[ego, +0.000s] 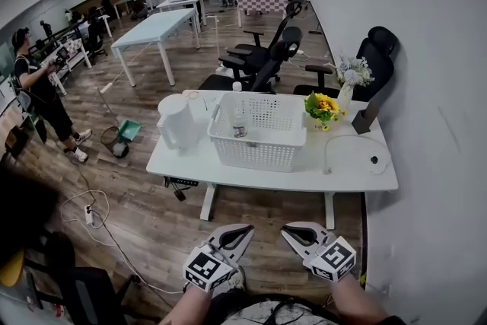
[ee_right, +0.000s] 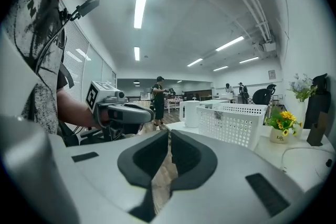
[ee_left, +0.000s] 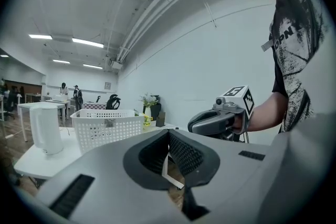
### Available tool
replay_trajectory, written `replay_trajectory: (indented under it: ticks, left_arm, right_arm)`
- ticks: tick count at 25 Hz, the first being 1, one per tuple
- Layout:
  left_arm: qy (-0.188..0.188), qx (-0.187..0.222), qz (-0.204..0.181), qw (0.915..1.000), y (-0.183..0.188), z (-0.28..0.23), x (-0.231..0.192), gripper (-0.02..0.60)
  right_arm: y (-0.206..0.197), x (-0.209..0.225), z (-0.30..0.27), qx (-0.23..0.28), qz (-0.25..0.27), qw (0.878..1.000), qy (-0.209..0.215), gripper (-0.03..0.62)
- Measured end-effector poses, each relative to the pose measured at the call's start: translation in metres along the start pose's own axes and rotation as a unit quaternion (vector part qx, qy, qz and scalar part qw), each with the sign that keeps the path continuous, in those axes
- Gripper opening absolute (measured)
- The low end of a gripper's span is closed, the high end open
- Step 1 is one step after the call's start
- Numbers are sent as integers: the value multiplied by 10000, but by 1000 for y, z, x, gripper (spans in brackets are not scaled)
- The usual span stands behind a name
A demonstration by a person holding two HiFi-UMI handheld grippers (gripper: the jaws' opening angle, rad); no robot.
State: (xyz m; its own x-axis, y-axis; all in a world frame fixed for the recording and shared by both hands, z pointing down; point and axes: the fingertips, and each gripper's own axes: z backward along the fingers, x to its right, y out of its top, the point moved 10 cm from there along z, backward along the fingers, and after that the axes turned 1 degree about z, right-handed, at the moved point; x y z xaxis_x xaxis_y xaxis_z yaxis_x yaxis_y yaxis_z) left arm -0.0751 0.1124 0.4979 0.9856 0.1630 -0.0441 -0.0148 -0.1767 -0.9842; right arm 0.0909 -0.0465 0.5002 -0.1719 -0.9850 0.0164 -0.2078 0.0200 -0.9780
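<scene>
Both grippers hang low in front of my body over the wooden floor, well short of the white table [ego: 188, 160]. My left gripper [ego: 240, 234] is shut with nothing between its pads; in the left gripper view its jaws [ee_left: 168, 137] meet with only a thin slit showing floor. My right gripper [ego: 292, 233] is shut and empty too, its jaws [ee_right: 169, 135] closed. Each one shows in the other's view: the right gripper [ee_left: 219, 119] and the left gripper [ee_right: 119, 110]. On the table stand a white kettle [ego: 177, 122] and a white perforated basket [ego: 256, 136] holding a small bottle [ego: 239, 122].
Sunflowers [ego: 323, 107], a vase of pale flowers [ego: 347, 83], a black block [ego: 364, 118] and a looped cable [ego: 344, 142] occupy the table's right end. Black office chairs [ego: 262, 61] stand behind it. A person [ego: 38, 99] stands at left near a green dustpan [ego: 128, 131]. A wall runs along the right.
</scene>
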Motion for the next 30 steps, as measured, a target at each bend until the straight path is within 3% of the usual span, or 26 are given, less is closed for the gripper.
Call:
replay_trajectory:
  ticks: [15, 22, 30]
  left_arm:
    - [-463, 15, -208, 9987, 18, -3, -150, 11]
    - [-665, 92, -257, 9974, 20, -10, -185, 11]
    - [-803, 111, -230, 9964, 19, -24, -197, 11]
  right_arm:
    - [37, 39, -120, 94, -34, 9985, -539, 24]
    - [44, 51, -149, 35, -18, 9970, -778, 25]
    - [59, 64, -167, 19, 104, 9968, -791, 23]
